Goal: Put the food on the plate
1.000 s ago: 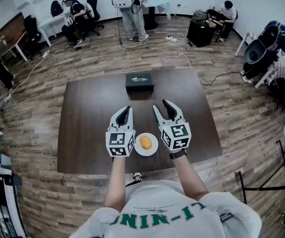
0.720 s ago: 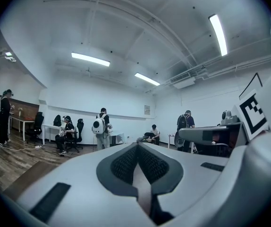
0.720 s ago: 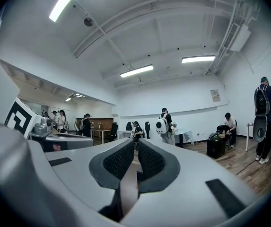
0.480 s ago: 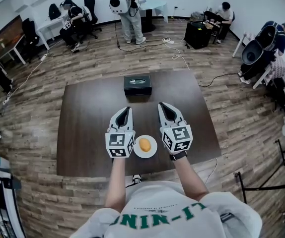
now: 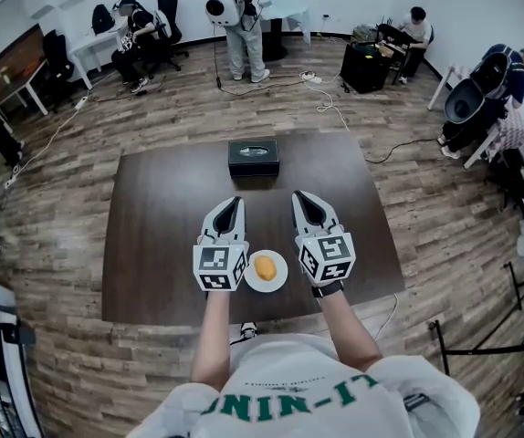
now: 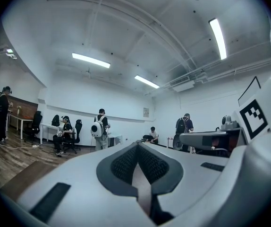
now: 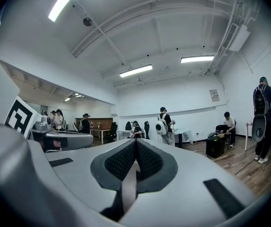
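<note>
A yellow-orange piece of food (image 5: 265, 267) lies on a small white plate (image 5: 278, 279) near the front edge of the dark table (image 5: 162, 208). My left gripper (image 5: 228, 204) hovers just left of the plate, jaws shut and empty. On the plate's right side my right gripper (image 5: 302, 200) is shut too, nothing in it. Both grippers point away from me toward the black box. In the left gripper view (image 6: 136, 146) and the right gripper view (image 7: 136, 144) the pads meet and only the room shows beyond them.
A black box (image 5: 253, 157) stands at the table's far middle. Wooden floor surrounds the table. Several people, desks and chairs are at the back of the room, with cables on the floor and equipment at the right.
My right gripper's jaws have closed from open to shut, empty. Both grippers stay beside the plate; the food has not moved.
</note>
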A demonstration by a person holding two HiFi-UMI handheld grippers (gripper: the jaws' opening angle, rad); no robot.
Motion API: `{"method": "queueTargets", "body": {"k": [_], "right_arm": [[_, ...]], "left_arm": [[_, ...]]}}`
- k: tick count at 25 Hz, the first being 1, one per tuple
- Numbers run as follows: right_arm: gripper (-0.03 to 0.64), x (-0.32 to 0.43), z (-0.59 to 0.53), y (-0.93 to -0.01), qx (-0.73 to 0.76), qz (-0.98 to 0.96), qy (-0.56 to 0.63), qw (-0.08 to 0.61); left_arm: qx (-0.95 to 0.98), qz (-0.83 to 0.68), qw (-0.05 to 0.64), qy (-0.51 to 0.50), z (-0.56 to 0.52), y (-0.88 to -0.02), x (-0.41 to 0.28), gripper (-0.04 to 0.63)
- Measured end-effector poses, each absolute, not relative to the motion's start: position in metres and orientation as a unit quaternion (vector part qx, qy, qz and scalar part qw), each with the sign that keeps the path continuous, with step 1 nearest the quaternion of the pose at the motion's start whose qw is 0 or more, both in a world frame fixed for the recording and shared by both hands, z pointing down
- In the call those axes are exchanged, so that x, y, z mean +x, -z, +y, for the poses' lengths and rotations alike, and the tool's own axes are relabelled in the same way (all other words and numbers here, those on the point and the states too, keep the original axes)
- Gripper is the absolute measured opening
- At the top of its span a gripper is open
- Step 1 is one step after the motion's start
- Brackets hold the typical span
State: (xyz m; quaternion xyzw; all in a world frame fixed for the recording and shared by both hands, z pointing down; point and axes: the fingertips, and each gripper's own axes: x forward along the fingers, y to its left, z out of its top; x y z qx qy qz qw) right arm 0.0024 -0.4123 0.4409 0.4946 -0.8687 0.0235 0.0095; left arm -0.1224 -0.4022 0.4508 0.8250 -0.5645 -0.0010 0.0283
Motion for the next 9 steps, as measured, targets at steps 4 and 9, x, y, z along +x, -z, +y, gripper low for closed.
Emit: {"method": "queueTargets", "body": {"k": [4,9], "right_arm": [[0.017,-0.001,-0.41,-0.445,0.492,-0.87,-0.026,0.01],[0.015,-0.003,-0.407,-0.448,0.492,-0.87,-0.031,0.008]], "left_arm": [[0.825,-0.564,0.034,0.004,-0.4,-0.454,-0.127,0.012],[0.847,-0.529,0.033,0.032,-0.389,-0.447,-0.123,0.012]]}}
